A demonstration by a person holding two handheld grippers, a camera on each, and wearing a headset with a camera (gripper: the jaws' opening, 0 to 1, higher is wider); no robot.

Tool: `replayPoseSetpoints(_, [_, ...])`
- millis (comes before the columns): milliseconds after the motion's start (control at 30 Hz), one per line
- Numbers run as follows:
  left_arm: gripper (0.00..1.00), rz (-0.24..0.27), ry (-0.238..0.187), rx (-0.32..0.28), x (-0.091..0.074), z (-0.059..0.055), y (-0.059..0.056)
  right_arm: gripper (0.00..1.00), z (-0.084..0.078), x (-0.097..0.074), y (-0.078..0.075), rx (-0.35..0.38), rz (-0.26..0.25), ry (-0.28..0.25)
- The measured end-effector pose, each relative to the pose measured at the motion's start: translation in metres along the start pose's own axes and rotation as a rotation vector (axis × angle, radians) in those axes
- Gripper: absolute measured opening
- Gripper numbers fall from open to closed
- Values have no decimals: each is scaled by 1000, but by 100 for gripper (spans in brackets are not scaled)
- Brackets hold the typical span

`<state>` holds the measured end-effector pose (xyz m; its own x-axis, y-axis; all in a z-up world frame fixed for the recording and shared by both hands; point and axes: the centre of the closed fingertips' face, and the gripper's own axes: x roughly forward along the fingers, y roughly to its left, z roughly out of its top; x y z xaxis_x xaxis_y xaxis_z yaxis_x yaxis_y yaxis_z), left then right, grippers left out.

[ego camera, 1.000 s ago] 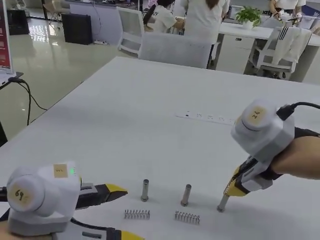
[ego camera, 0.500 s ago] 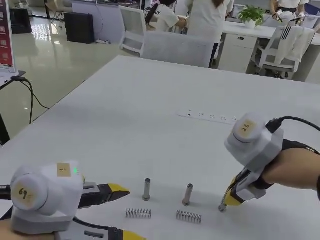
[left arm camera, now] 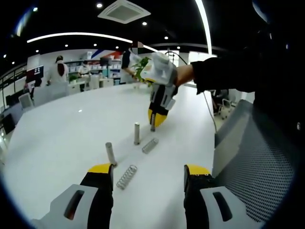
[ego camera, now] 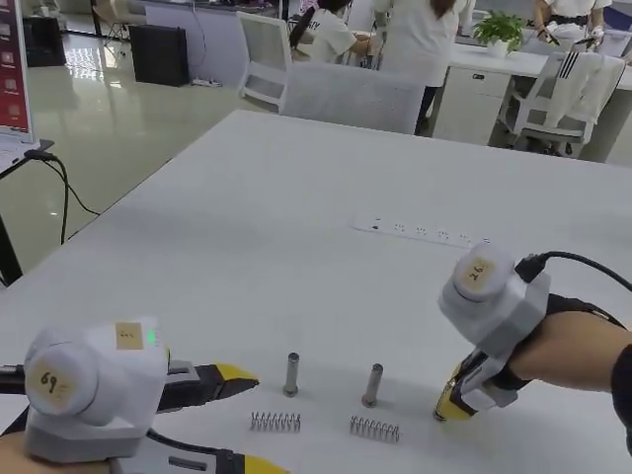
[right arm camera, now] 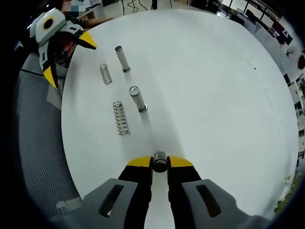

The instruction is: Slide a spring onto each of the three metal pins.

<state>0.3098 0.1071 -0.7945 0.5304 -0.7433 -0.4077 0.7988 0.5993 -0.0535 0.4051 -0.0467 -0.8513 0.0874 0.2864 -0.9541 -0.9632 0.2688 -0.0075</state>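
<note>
Three upright metal pins stand in a row near the table's front edge. The left pin [ego camera: 291,373] [right arm camera: 122,58] and middle pin [ego camera: 373,384] [right arm camera: 137,98] are bare. One spring [ego camera: 275,422] [right arm camera: 105,73] lies flat in front of the left pin, another spring [ego camera: 374,429] [right arm camera: 120,117] in front of the middle pin. My right gripper [ego camera: 449,407] [right arm camera: 159,164] points down, shut around the right pin [right arm camera: 159,161], whose top shows between the jaws. My left gripper [ego camera: 252,420] [left arm camera: 148,174] stands open and empty, left of the springs.
A flush power strip [ego camera: 425,234] is set into the white table [ego camera: 296,227] farther back. Chairs, desks and people stand beyond the far edge. A grey mesh chair [left arm camera: 257,157] sits close at the table's near side.
My right gripper has come down over the right pin, which it now mostly hides in the head view. The left gripper, the other pins and the springs have stayed put.
</note>
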Motion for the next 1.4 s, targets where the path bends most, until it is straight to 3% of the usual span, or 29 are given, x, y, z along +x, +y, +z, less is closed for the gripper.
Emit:
replayPoseSetpoints(400, [54, -5, 4, 3, 0, 0, -1, 21, 9, -13, 2, -53, -25, -33])
replayPoseSetpoints(600, [54, -9, 9, 6, 1, -1, -1, 23, 24, -20, 15, -131, -15, -60])
replayPoseSetpoints(900, [53, -8, 7, 8, 1, 0, -1, 20, 35, -10, 39, -201, 43, -49])
replayPoseSetpoints(1400, [51, -11, 13, 8, 2, -2, -2, 15, 41, 11, 55, -245, 79, -31])
